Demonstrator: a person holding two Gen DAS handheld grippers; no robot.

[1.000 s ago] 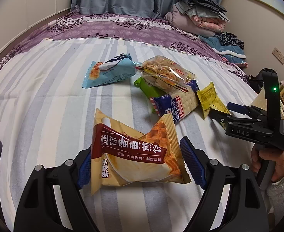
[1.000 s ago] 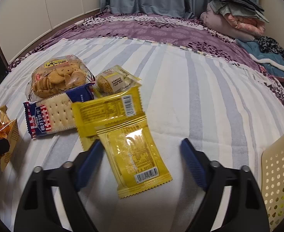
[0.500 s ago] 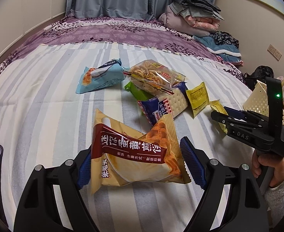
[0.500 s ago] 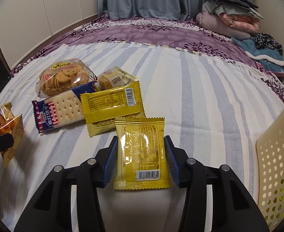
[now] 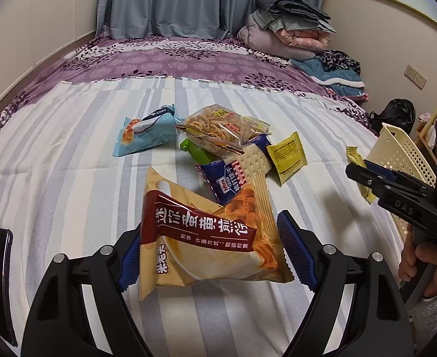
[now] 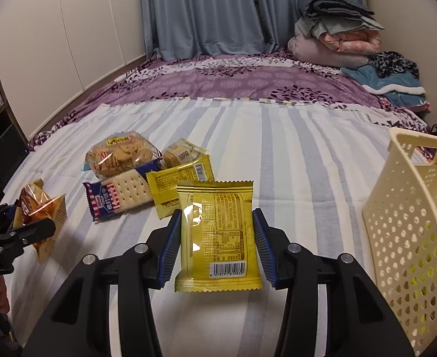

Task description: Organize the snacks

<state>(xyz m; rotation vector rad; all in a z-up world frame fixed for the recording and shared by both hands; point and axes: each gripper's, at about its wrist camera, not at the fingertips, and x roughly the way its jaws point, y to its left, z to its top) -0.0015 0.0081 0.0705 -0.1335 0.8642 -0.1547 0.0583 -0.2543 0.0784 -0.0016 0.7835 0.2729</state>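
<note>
My left gripper [image 5: 209, 253] is shut on a tan and maroon snack bag [image 5: 206, 235] and holds it above the striped bed. My right gripper [image 6: 217, 245] is shut on a yellow packet [image 6: 218, 235], lifted off the bed, left of the cream perforated basket [image 6: 409, 238]. The right gripper also shows in the left wrist view [image 5: 364, 175], beside the basket [image 5: 397, 154]. On the bed lie a blue cracker pack [image 6: 117, 193], a clear cookie bag [image 6: 120, 157], another yellow packet [image 6: 179, 178], a light blue bag [image 5: 147, 131] and a green packet [image 5: 197, 151].
Folded blankets and clothes [image 6: 337, 38] are piled at the bed's far right. Curtains [image 6: 203, 12] hang behind the bed. White wardrobe doors [image 6: 54, 38] stand at the left. A black bag [image 5: 394, 116] sits on the floor beyond the bed's right edge.
My right gripper shut on the yellow packet, lifted it off the bed and swung right toward the basket. My left gripper has kept its hold on the snack bag.
</note>
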